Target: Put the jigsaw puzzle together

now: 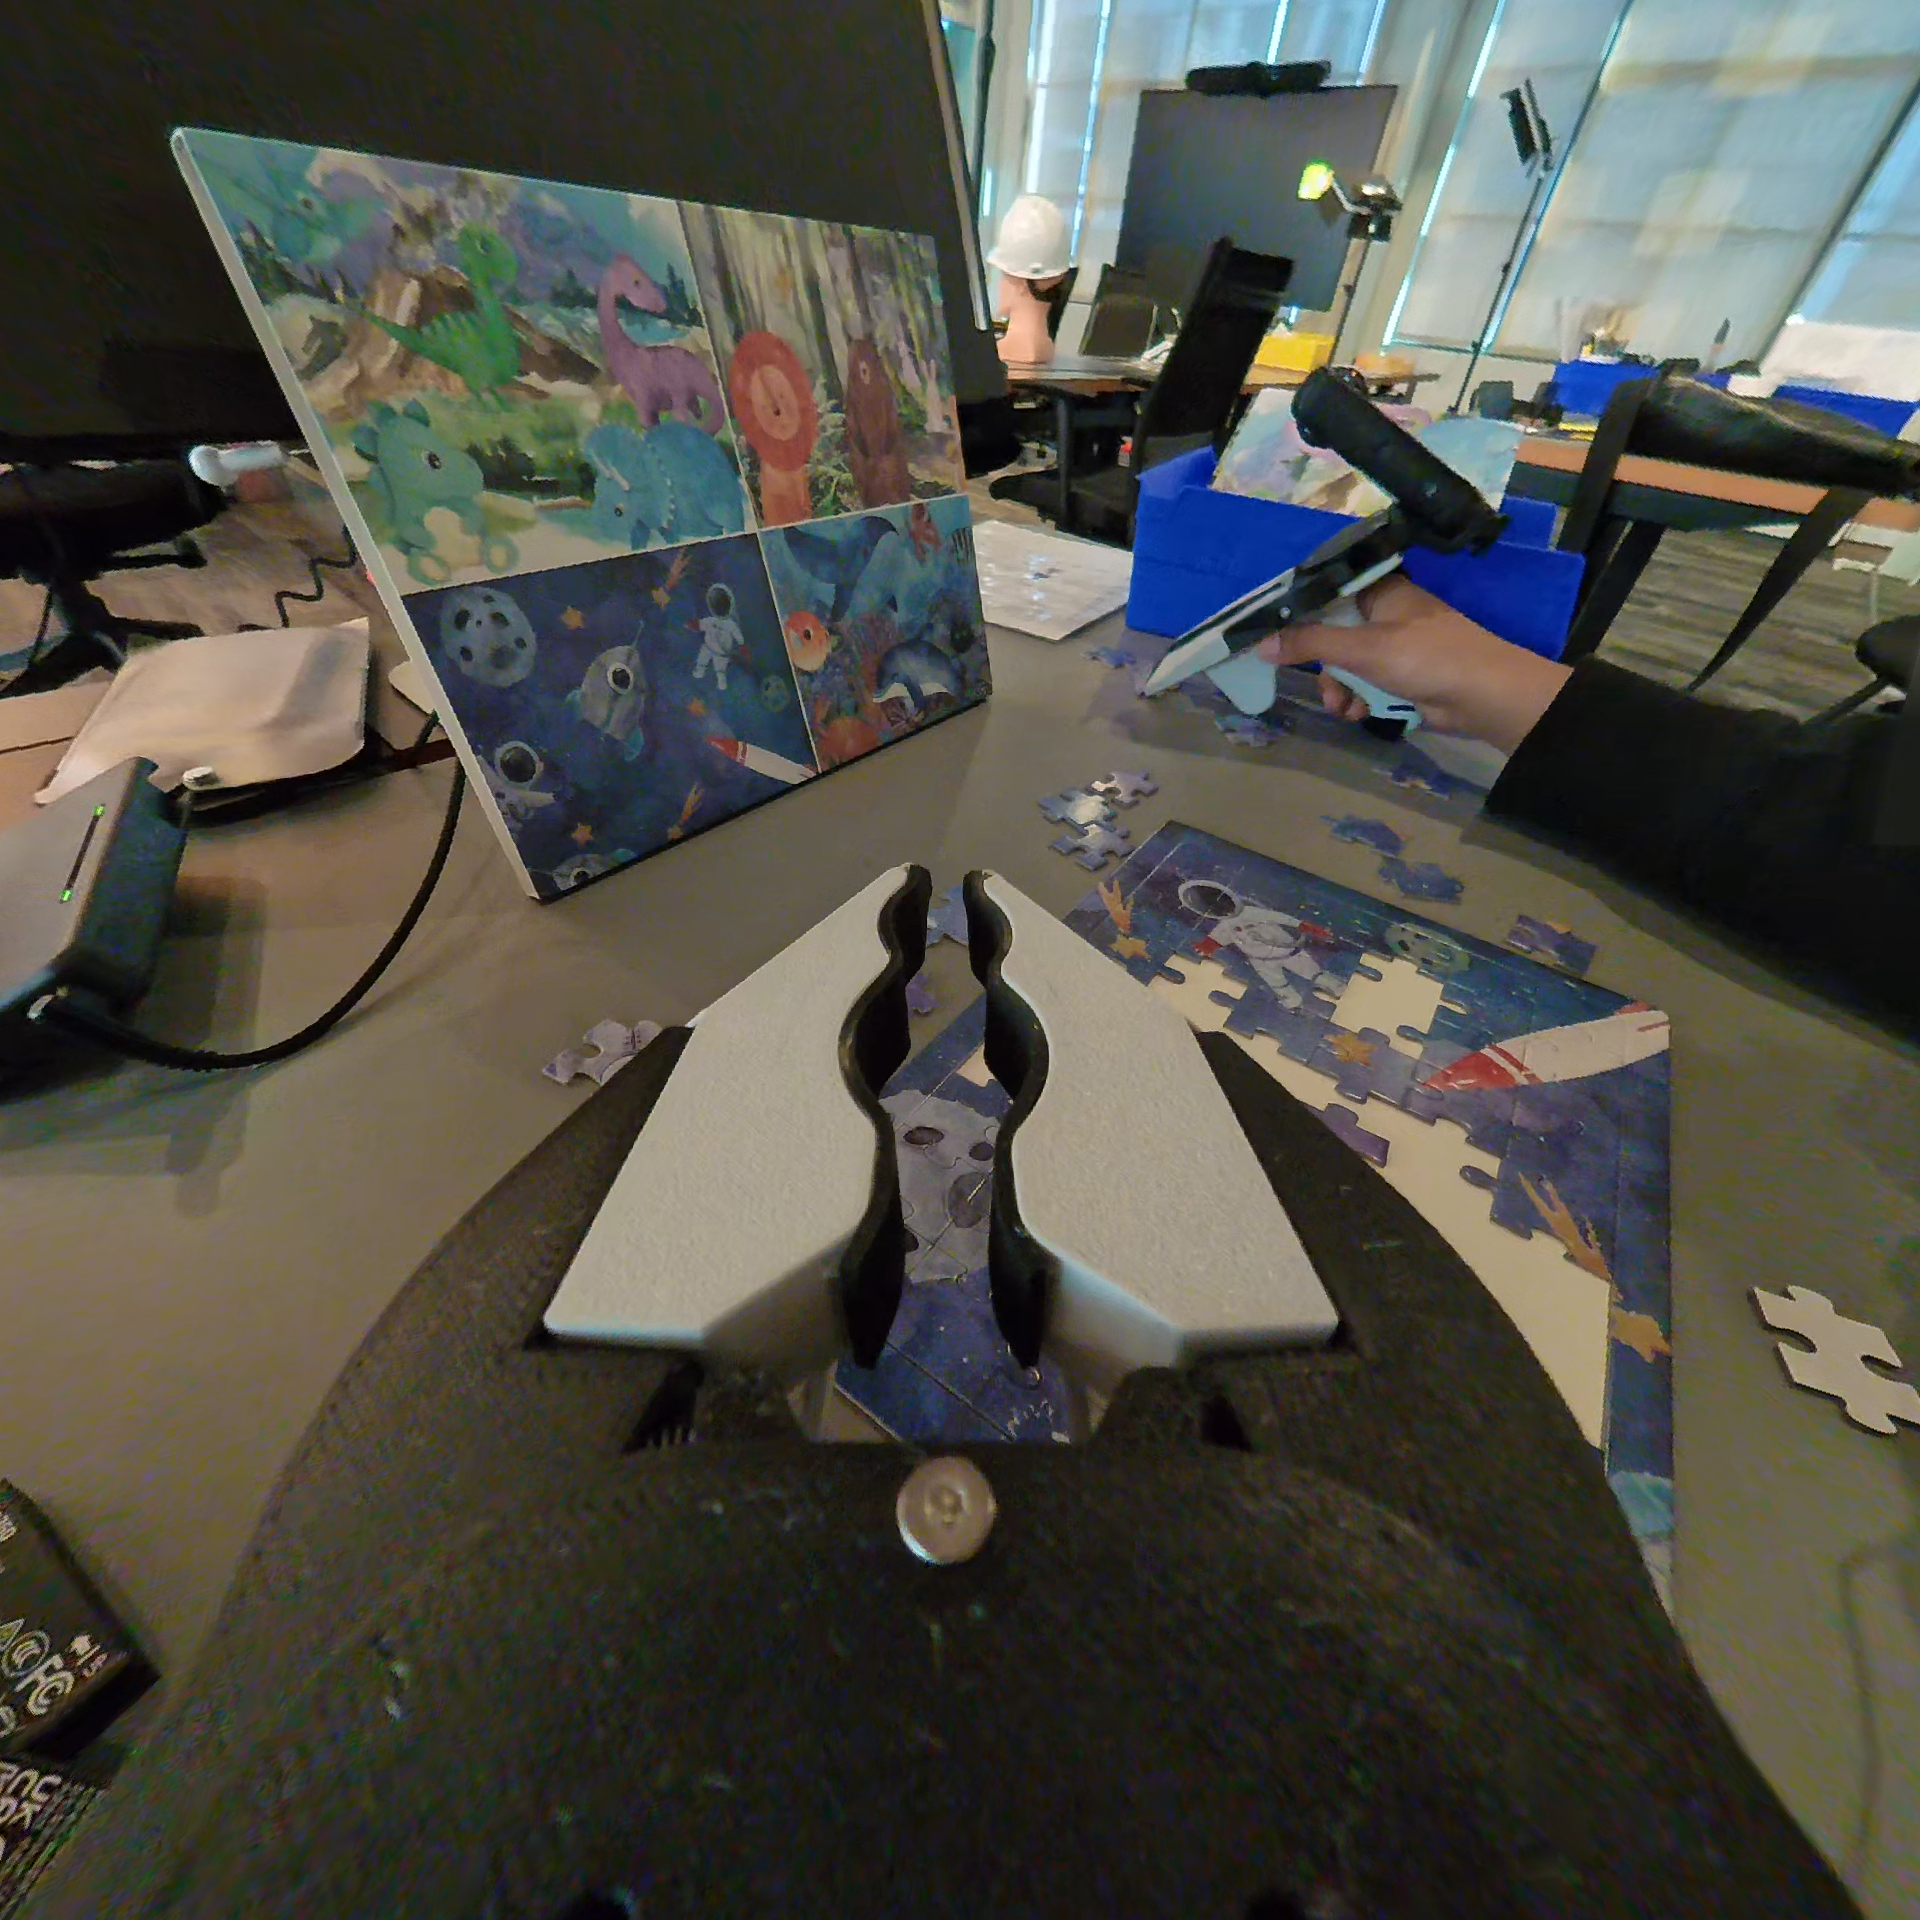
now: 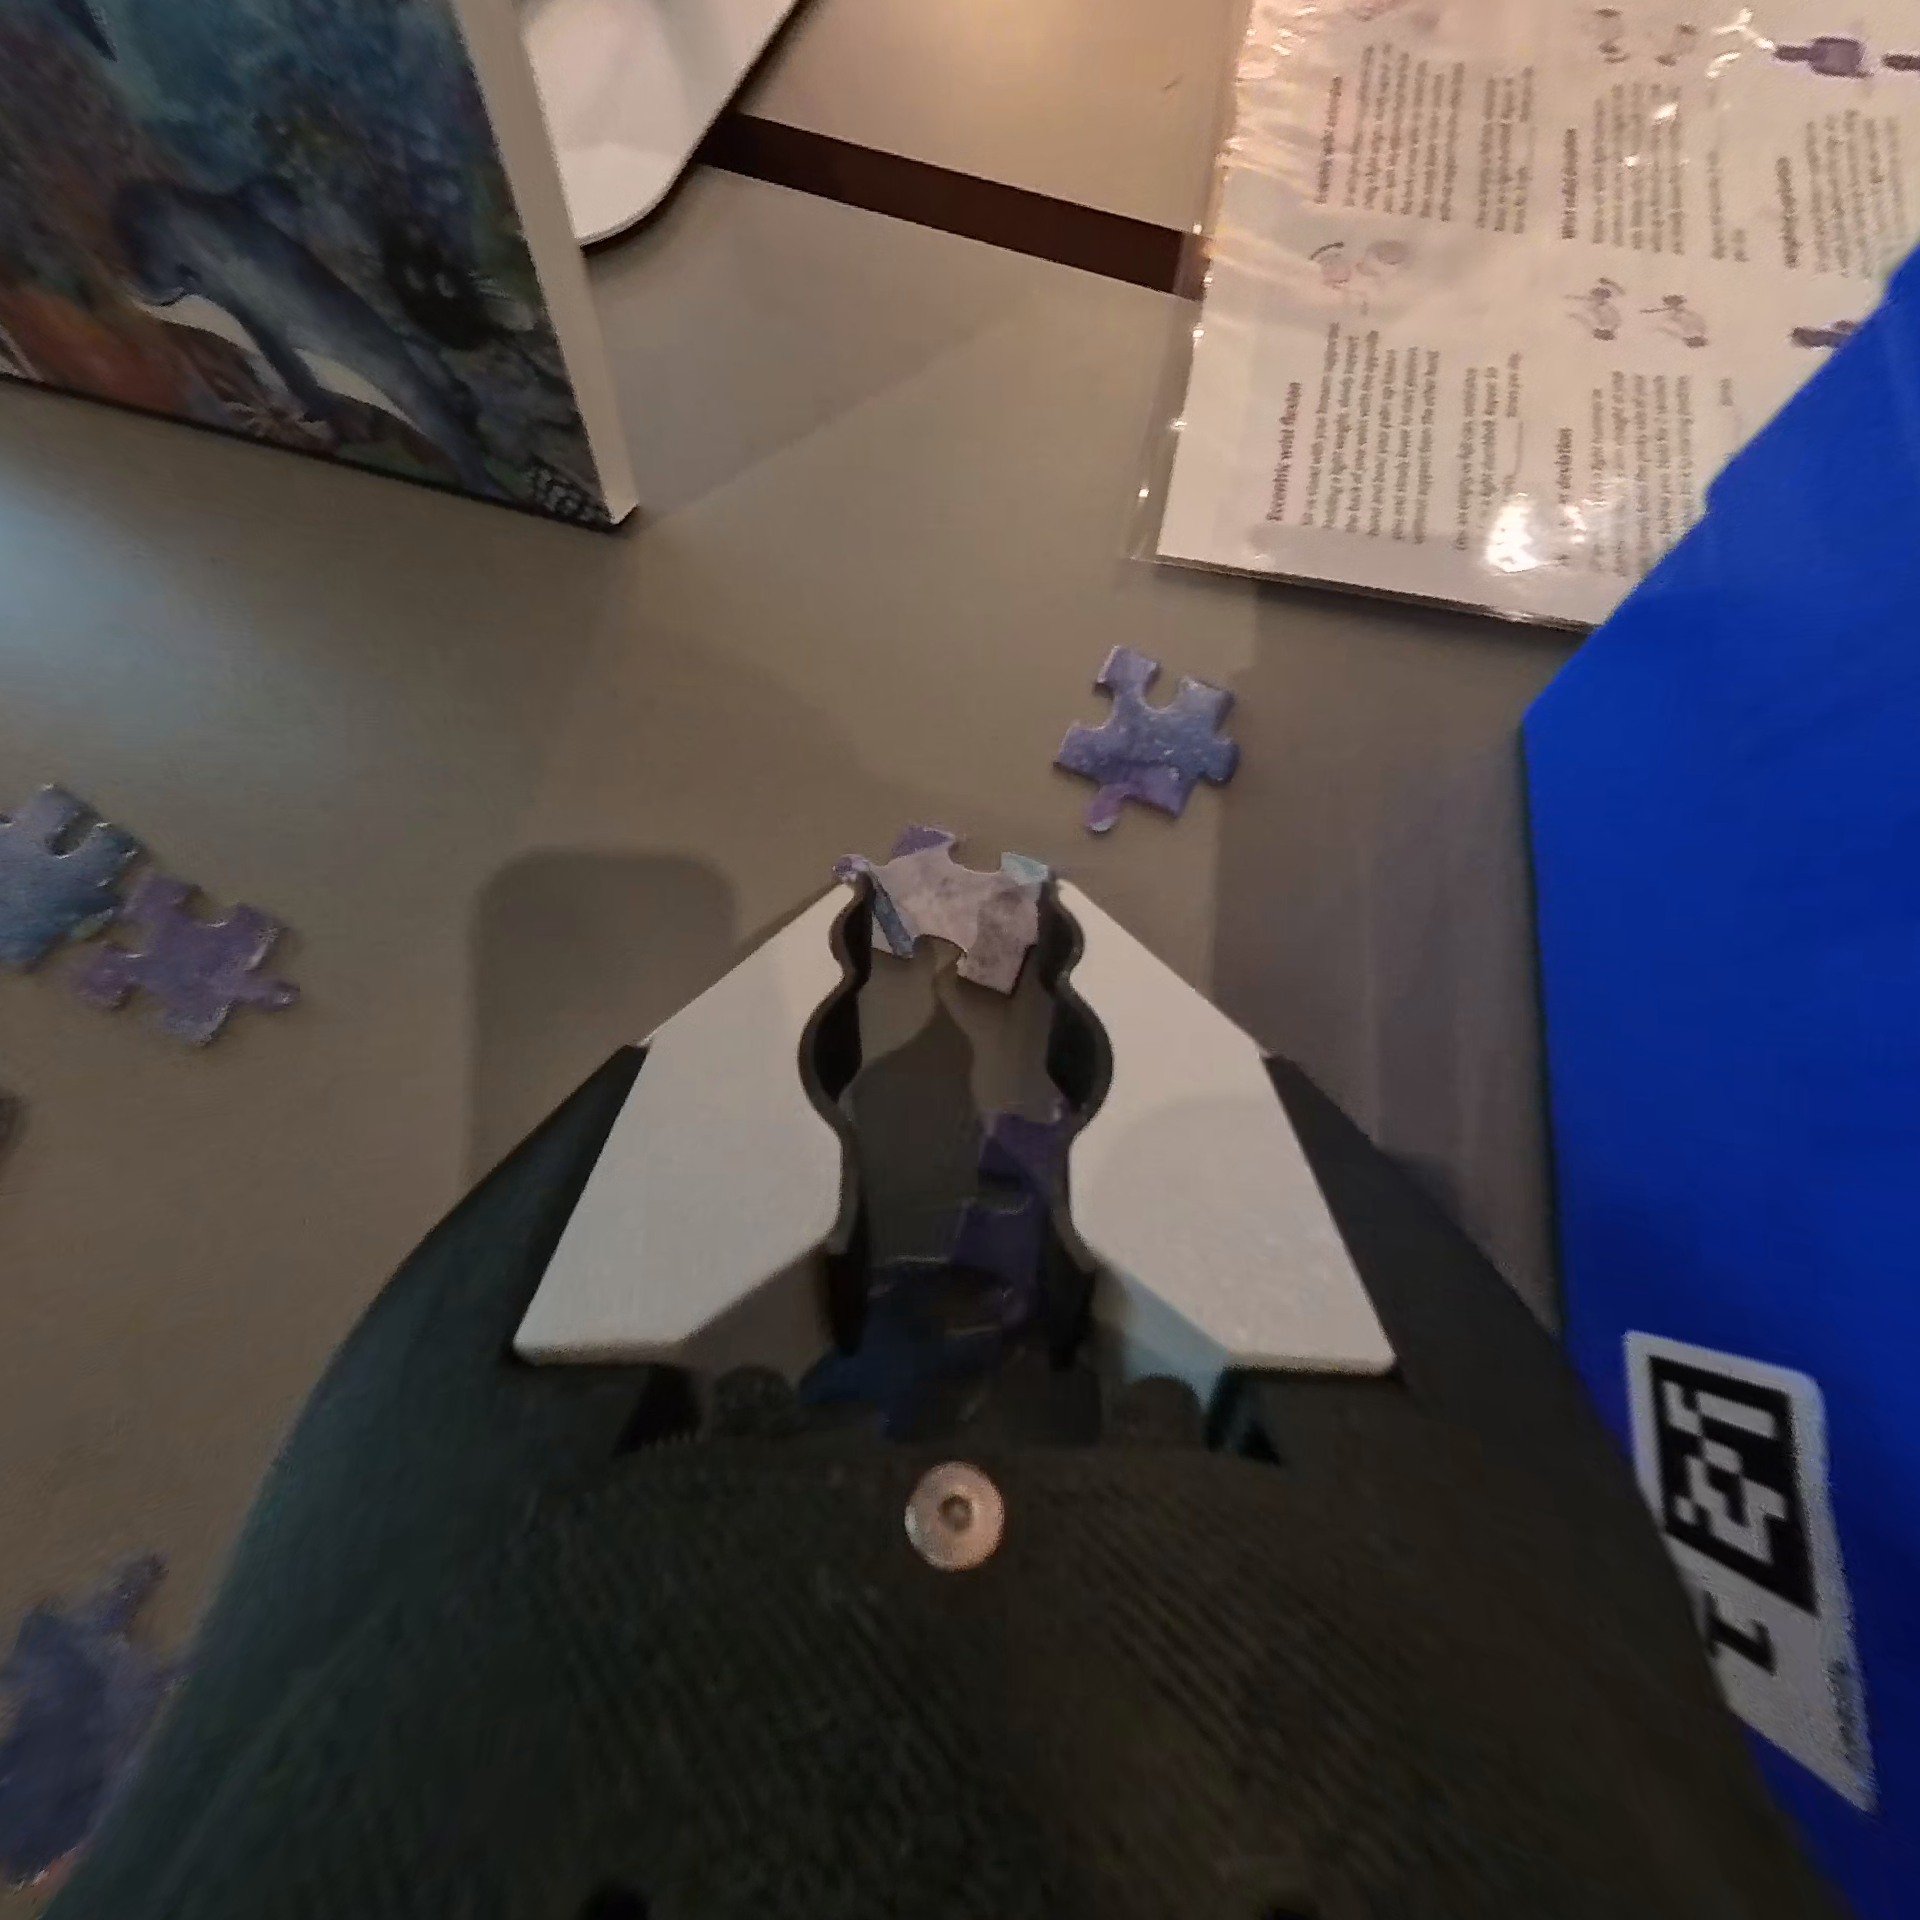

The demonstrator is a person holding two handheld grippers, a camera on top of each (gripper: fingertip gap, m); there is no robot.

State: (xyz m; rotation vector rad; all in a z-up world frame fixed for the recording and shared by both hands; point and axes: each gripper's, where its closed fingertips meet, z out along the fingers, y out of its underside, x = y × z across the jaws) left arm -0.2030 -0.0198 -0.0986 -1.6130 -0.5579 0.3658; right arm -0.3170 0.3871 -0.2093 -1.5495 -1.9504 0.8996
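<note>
The partly built space jigsaw puzzle [image 1: 1455, 1091] lies flat on the grey table, with white gaps in its middle. My left gripper [image 1: 945, 888] hovers over its left part, fingers nearly together with nothing between them. My right gripper [image 2: 951, 925] is shut on a pale purple puzzle piece [image 2: 956, 920], held at the fingertips just above the table. In the left wrist view the right gripper [image 1: 1164, 675] is beyond the puzzle, held by a hand. Loose pieces lie around: a small cluster [image 1: 1091, 816], one face down [image 1: 1839, 1356], one ahead of the right gripper [image 2: 1148, 743].
A picture board [image 1: 623, 499] leans upright behind the puzzle. A blue bin [image 2: 1714, 935] stands close on the right of the right gripper. A printed sheet in plastic [image 2: 1507, 312] lies beyond it. A black device with a cable [image 1: 73, 914] sits at the left. Some 45 cm of space lies between my two pairs of fingers.
</note>
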